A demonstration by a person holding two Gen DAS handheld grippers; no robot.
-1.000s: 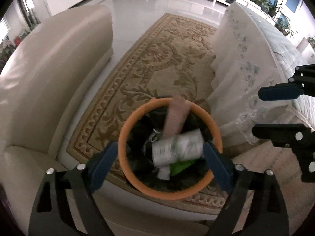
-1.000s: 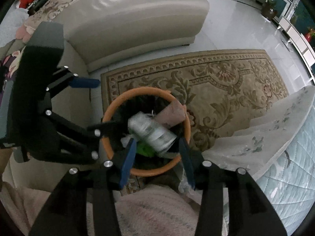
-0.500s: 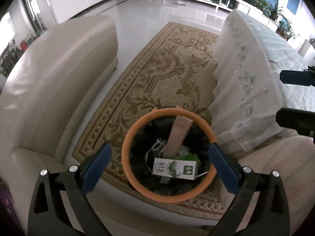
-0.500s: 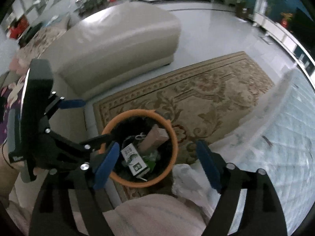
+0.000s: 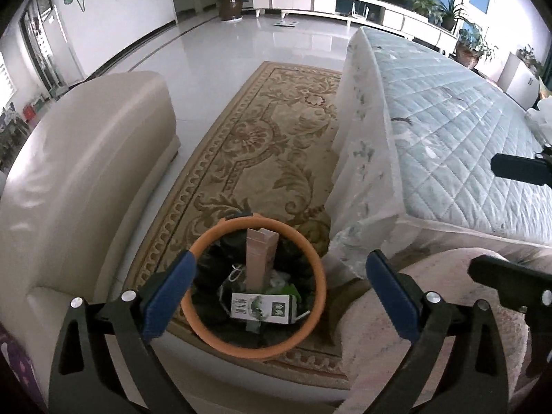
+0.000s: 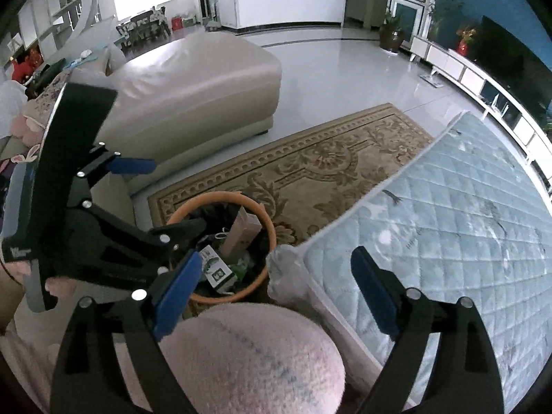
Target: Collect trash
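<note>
An orange-rimmed trash bin (image 5: 319, 305) with a black liner stands on the carpet edge below me. Inside it lie a white and green carton (image 5: 262, 305) and an upright tan box (image 5: 260, 258). My left gripper (image 5: 279, 298) is open and empty, well above the bin. My right gripper (image 6: 276, 293) is open and empty, raised near the mattress corner. The bin (image 6: 270, 241), the carton (image 6: 215, 269) and the tan box (image 6: 239, 233) also show in the right wrist view, with the left gripper (image 6: 157, 203) above the bin.
A cream leather sofa (image 5: 79, 179) stands left of the bin. A quilted mattress (image 5: 448, 138) wrapped in plastic lies to the right. A patterned beige carpet (image 5: 262, 145) runs between them. A pink fuzzy knee (image 6: 255, 355) is under the right gripper.
The white and green carton dropped from between the grippers into the bin. Both grippers opened wide and rose away from the bin.
</note>
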